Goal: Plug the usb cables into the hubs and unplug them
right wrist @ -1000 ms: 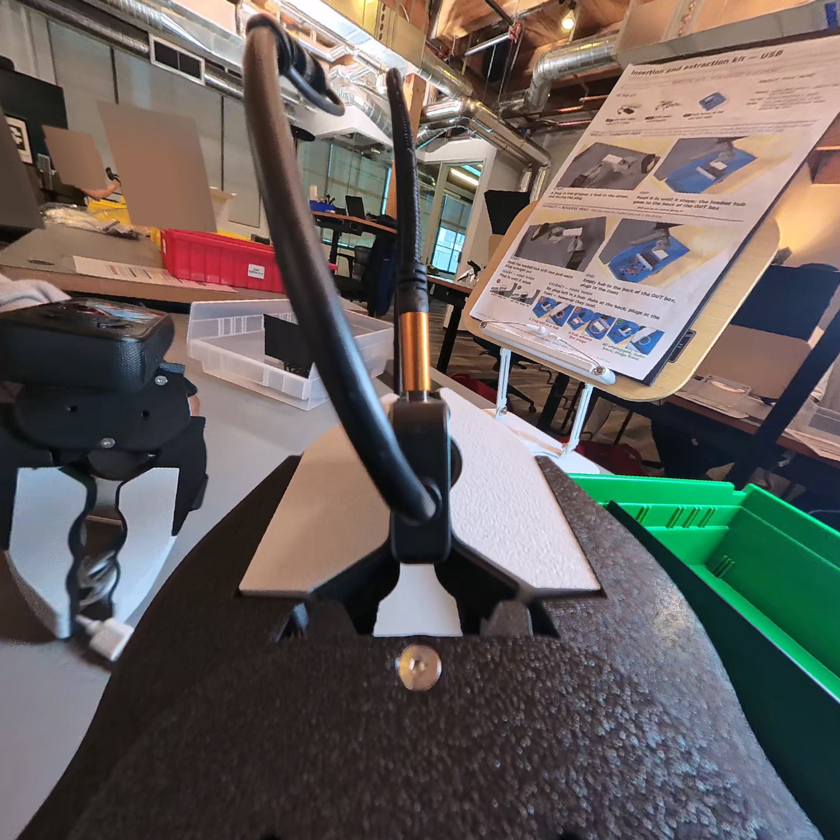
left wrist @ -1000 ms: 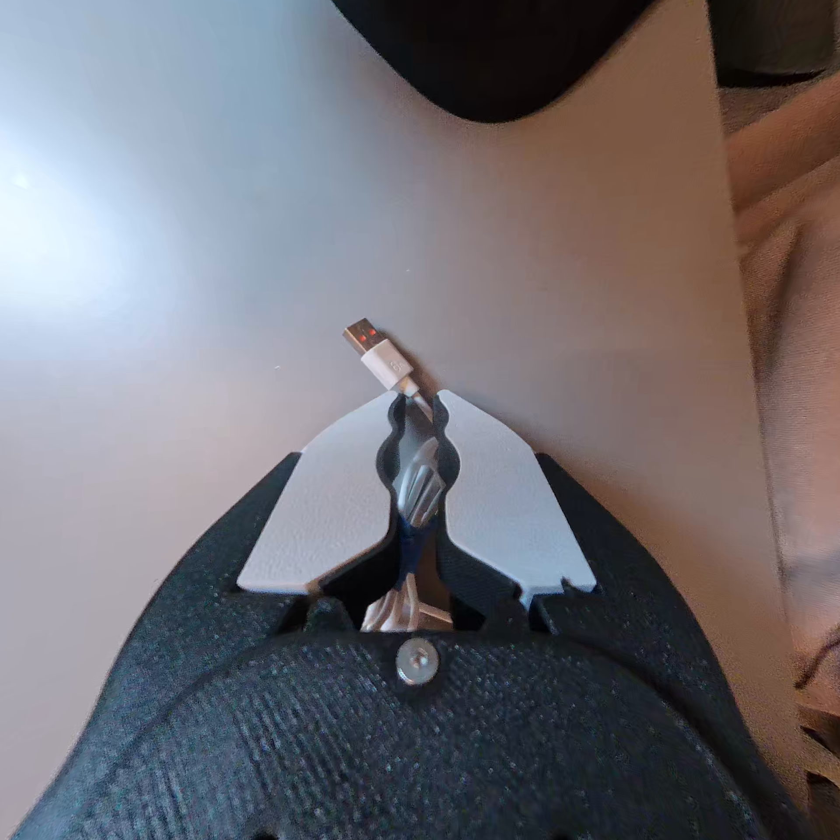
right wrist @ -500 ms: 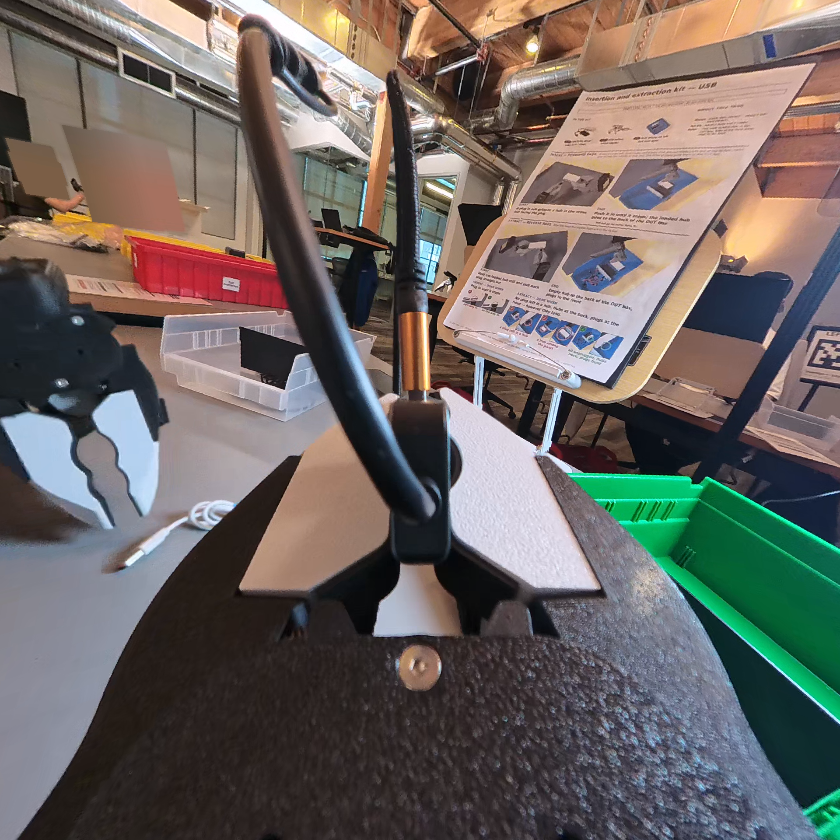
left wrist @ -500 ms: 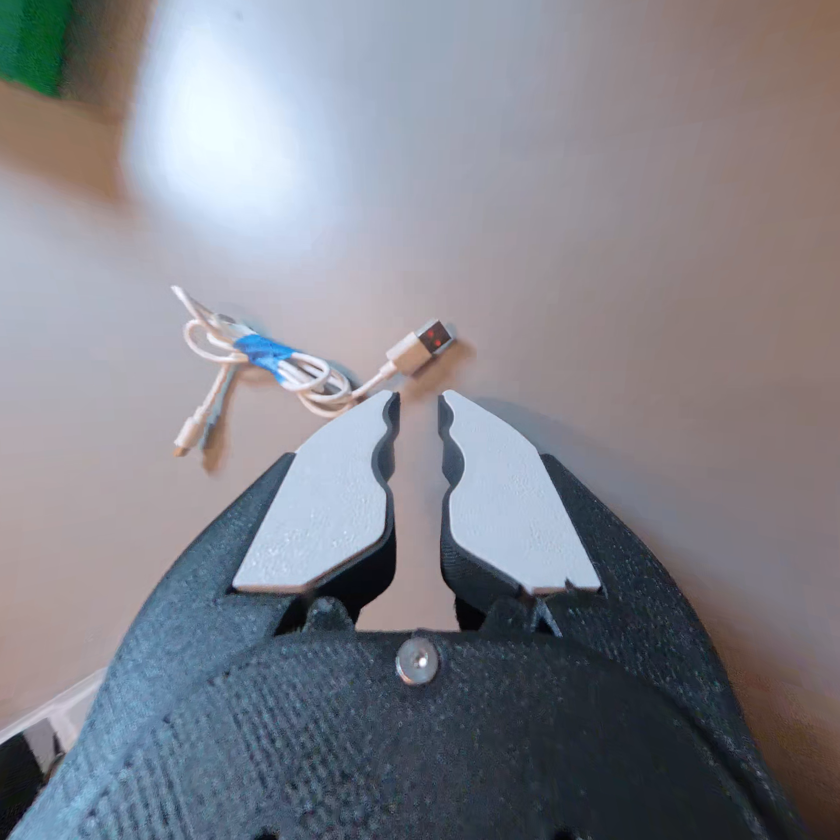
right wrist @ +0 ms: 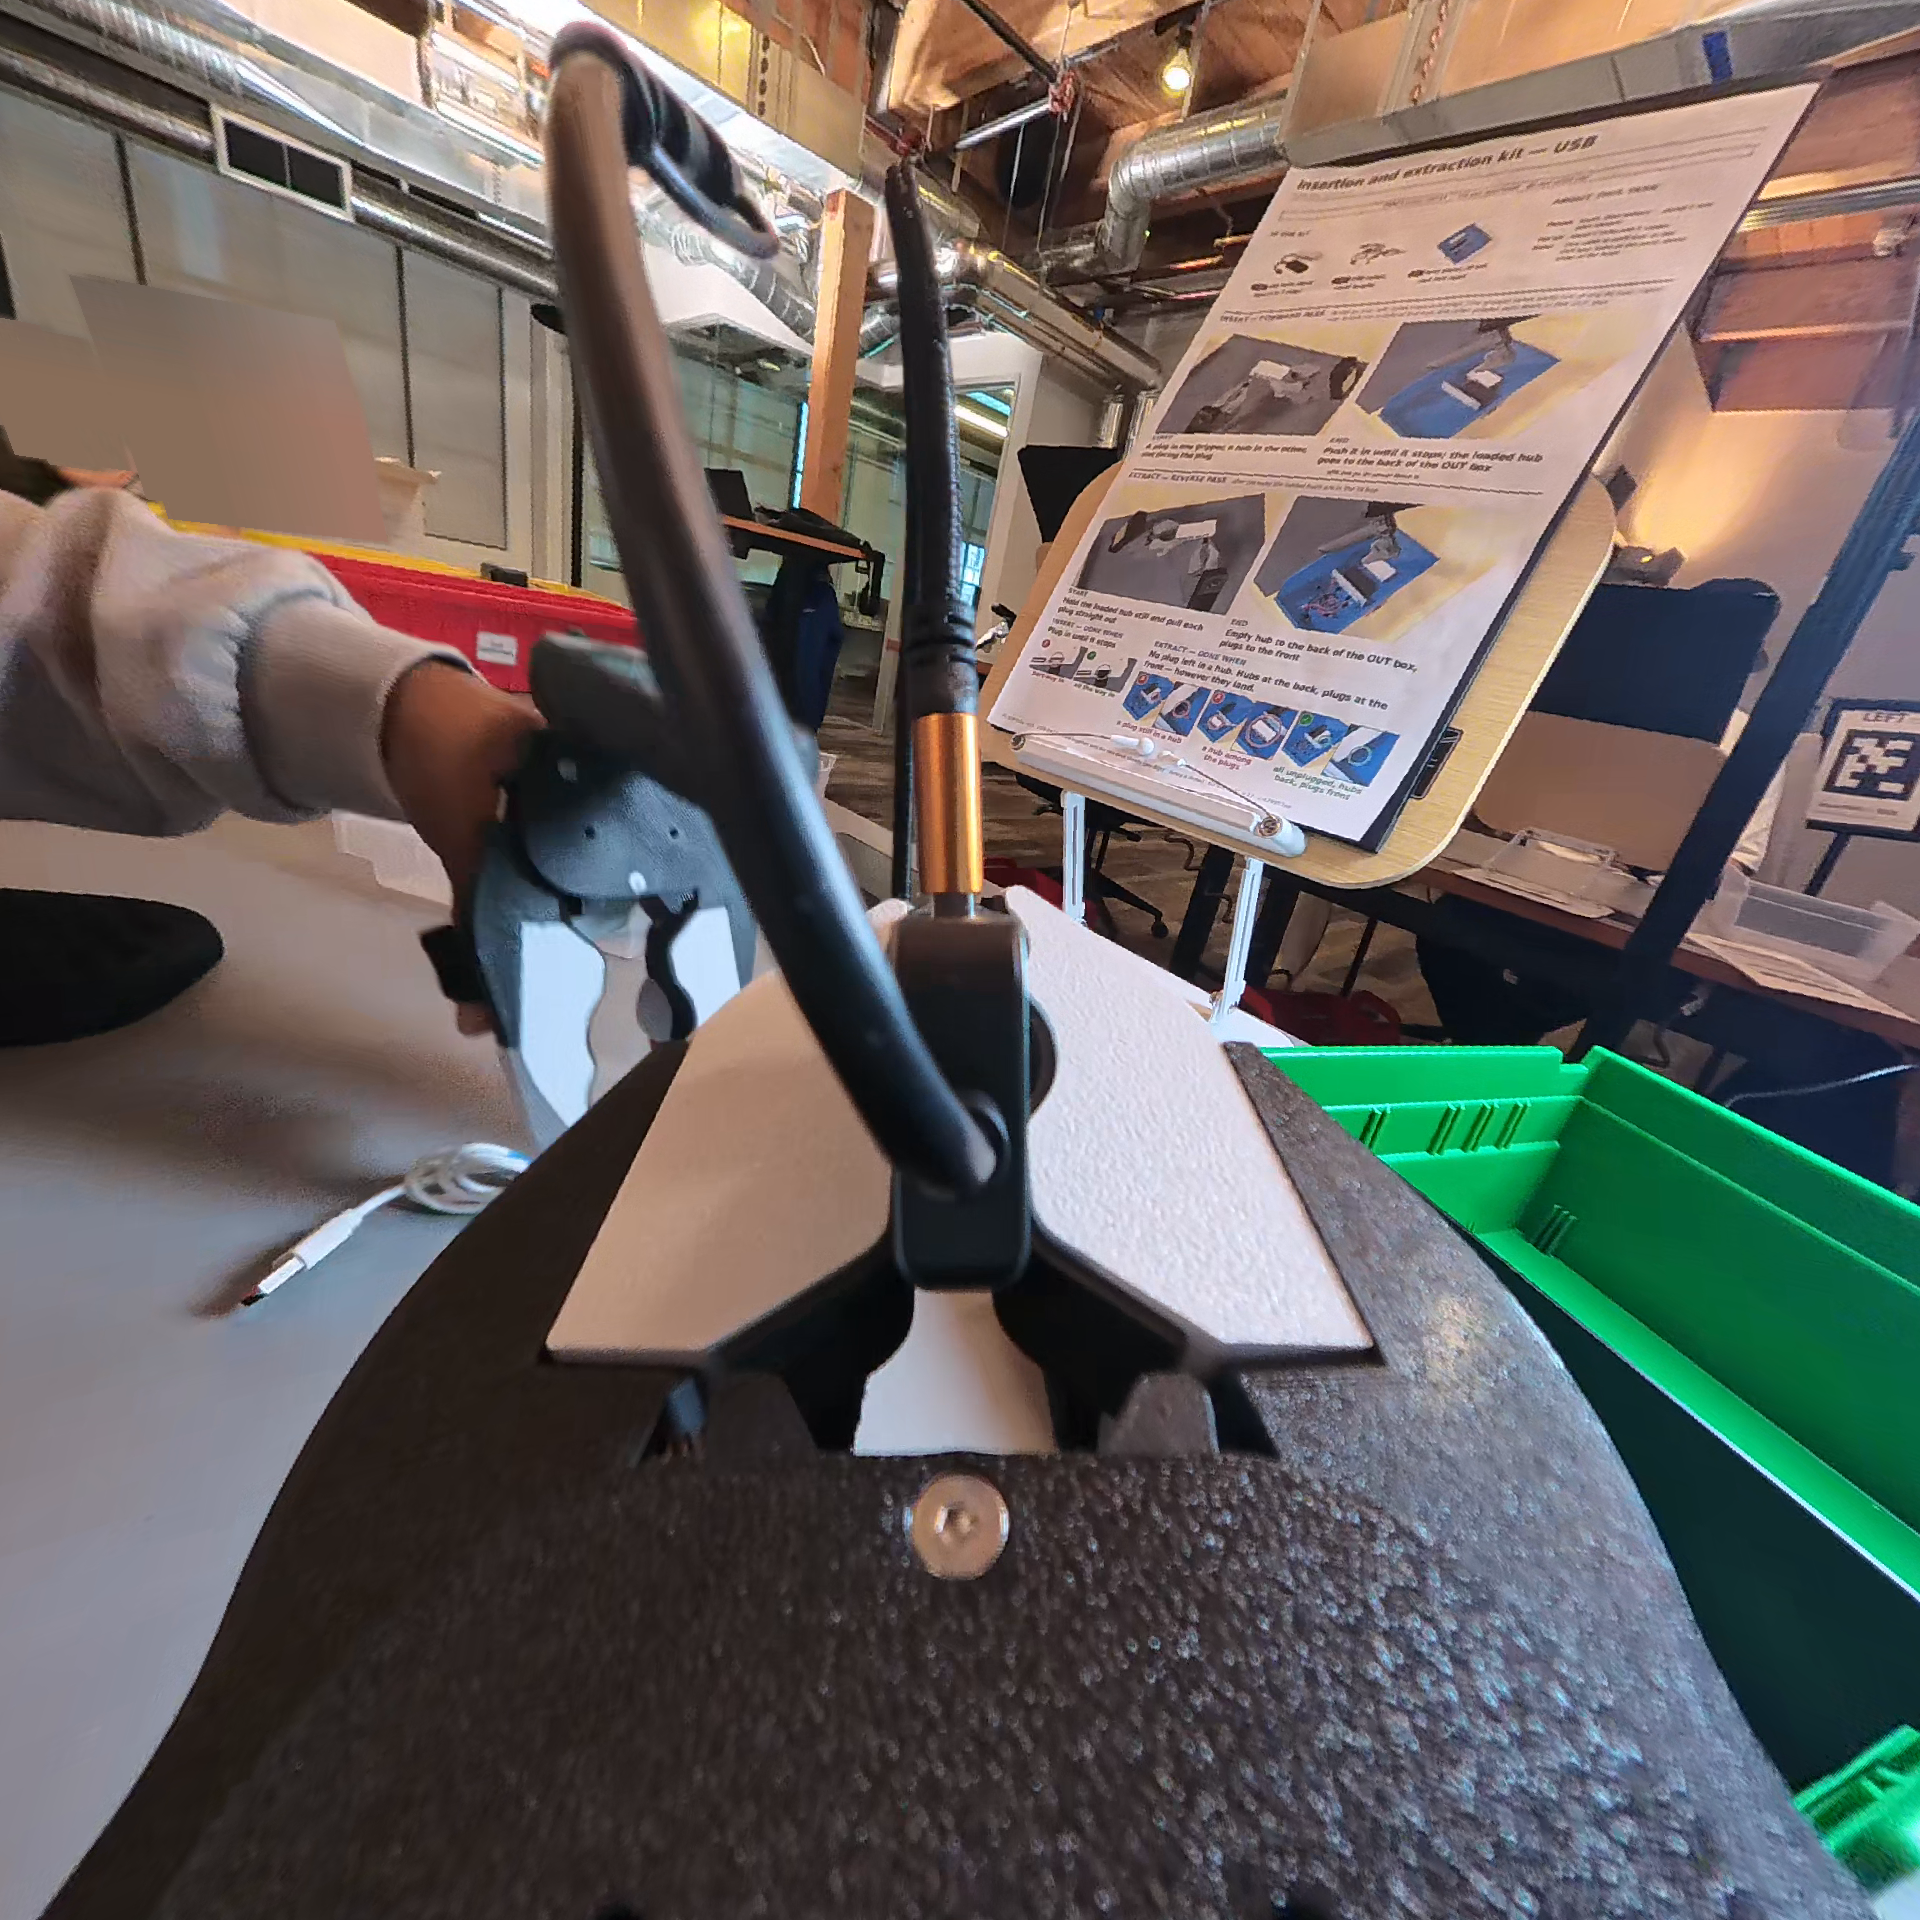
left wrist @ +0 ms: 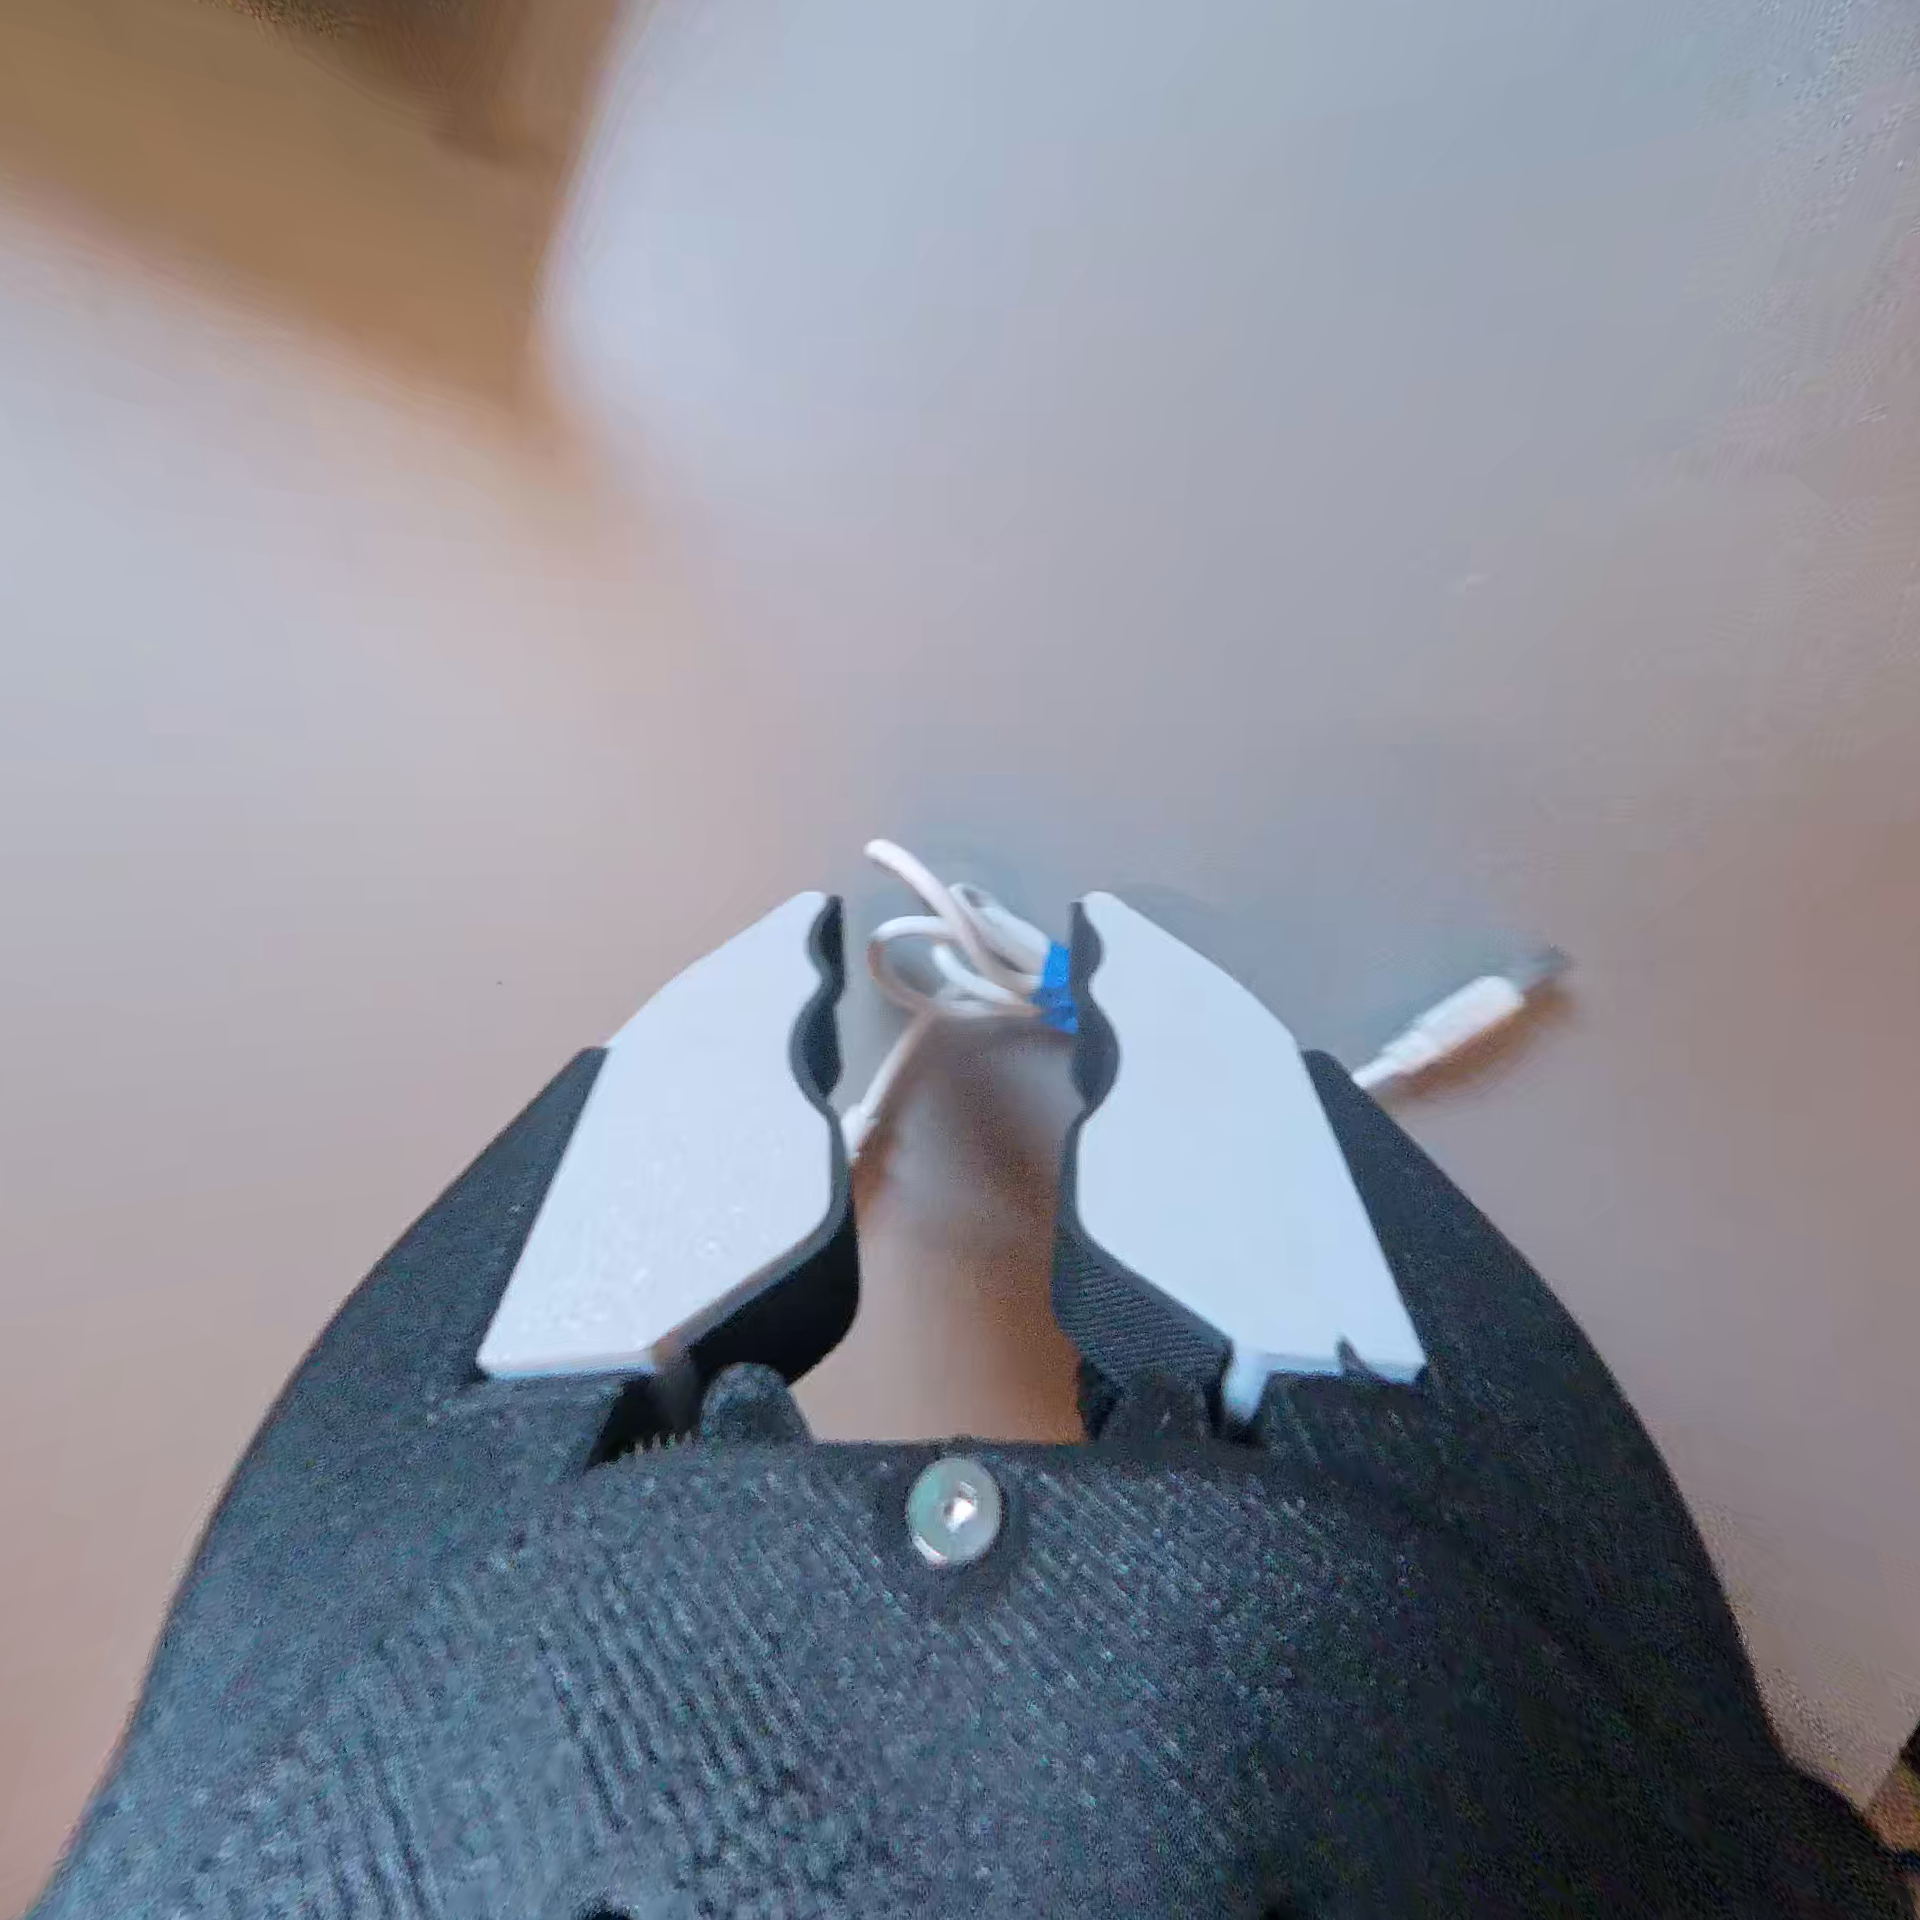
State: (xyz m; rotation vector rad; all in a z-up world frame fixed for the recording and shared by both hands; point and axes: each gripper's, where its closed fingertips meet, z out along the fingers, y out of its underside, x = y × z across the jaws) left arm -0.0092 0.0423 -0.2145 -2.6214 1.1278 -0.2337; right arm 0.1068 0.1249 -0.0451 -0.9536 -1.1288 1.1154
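My left gripper [left wrist: 956, 920] is open just above the grey table [left wrist: 1247, 520]. A white USB cable bundle [left wrist: 971, 971] bound with blue tape lies on the table between its fingertips. The cable's USB plug [left wrist: 1475, 1023] lies to the right of the fingers. My right gripper [right wrist: 961, 925] is shut on a black hub [right wrist: 961, 1101]; its black cable [right wrist: 727, 675] with a gold collar loops upward. In the right wrist view the left gripper [right wrist: 592, 1039], held by a hand, points down over the white cable [right wrist: 457, 1174], with the plug [right wrist: 286, 1268] lying towards the camera.
A green bin [right wrist: 1558, 1195] stands right of my right gripper. An instruction sheet on a wooden stand [right wrist: 1351, 520] is behind it. A red bin [right wrist: 468, 613] sits at the back left. A black object [right wrist: 94, 966] lies at the table's left.
My left gripper let go of the white cable, which now lies on the table. It opened wider and moved over the bundle. My right gripper still holds the hub.
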